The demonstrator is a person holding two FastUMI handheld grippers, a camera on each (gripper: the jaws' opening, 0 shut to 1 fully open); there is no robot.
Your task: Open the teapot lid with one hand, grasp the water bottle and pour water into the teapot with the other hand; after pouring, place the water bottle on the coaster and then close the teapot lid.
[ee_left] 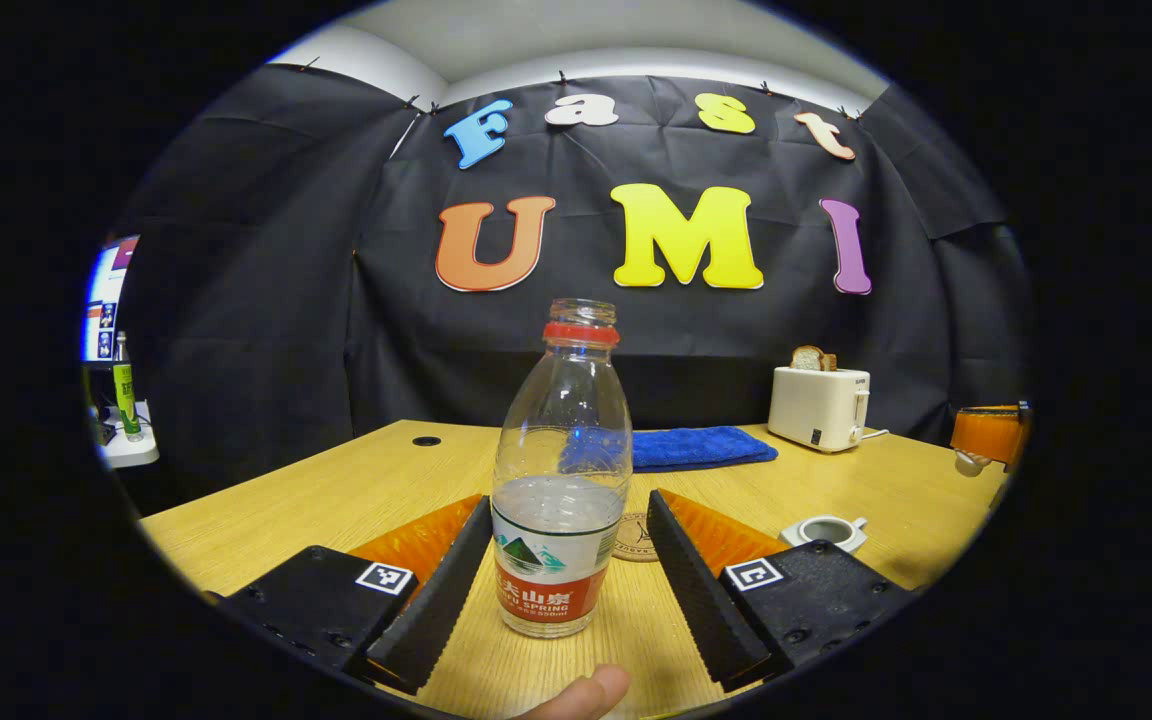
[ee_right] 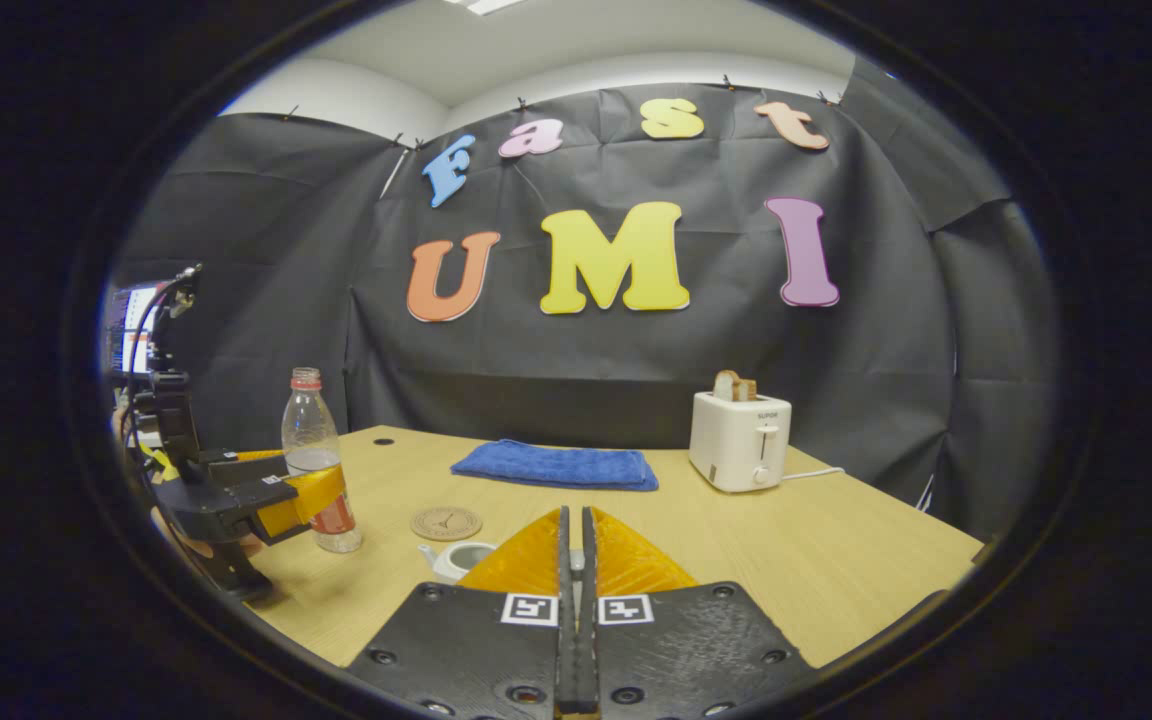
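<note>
Left gripper view: left gripper (ee_left: 568,565) spread wide, water bottle (ee_left: 563,480) standing between its fingers, untouched. Right gripper (ee_right: 573,560) clenched on nothing, teapot (ee_right: 456,558) just beside.

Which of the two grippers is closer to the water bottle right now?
The left. The left gripper has its open fingers on either side of the water bottle, not yet pressing it. The right gripper is shut and farther off, by the teapot.

Even, fairly bright light fell from overhead, with a ceiling panel glowing at the top of the right gripper view. The pale wooden table (ee_right: 796,560) carried only soft shadows. Both views were sharp centrally, with straight edges bowing toward the rims.
</note>
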